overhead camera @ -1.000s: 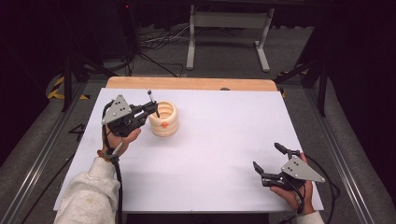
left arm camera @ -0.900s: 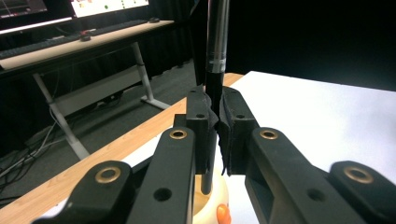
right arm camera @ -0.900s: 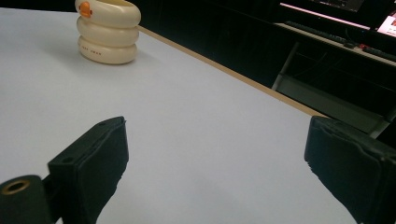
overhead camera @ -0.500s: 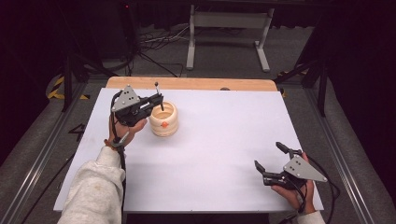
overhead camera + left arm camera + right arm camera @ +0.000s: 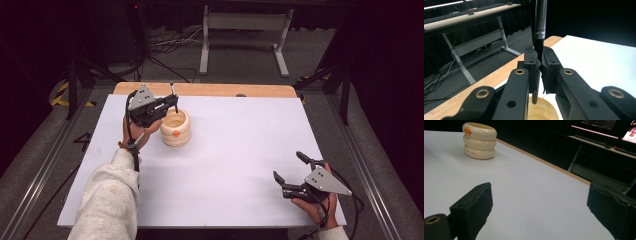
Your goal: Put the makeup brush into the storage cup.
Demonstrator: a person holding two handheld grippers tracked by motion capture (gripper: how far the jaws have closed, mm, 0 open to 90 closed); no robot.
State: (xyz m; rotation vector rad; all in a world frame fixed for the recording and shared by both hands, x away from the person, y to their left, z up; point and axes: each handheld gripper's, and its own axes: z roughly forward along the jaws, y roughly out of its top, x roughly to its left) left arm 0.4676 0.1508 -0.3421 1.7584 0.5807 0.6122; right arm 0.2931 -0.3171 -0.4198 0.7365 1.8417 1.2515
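Observation:
A cream ribbed cup [image 5: 176, 129] with an orange mark stands on the white table, left of centre. My left gripper [image 5: 171, 105] hangs just over the cup's far-left rim, shut on a black pen [image 5: 172, 90] that stands upright. In the left gripper view the pen [image 5: 540, 25] is pinched between the jaws of the left gripper [image 5: 540, 67], and its lower tip hangs above the cup's mouth [image 5: 544, 111]. My right gripper [image 5: 287, 165] rests open near the front right corner with nothing in it. From the right gripper view [image 5: 539, 202] the cup [image 5: 479, 140] is far off.
The white table top [image 5: 240, 150] has a wooden strip [image 5: 210, 90] along its far edge. Beyond it stand a grey metal frame [image 5: 245, 30] and loose cables on the floor [image 5: 165, 50]. A person's sleeve [image 5: 107, 200] reaches in at front left.
The left gripper has carried the pen away from me and to the right, from beside the cup to above its rim. The right gripper has stayed still.

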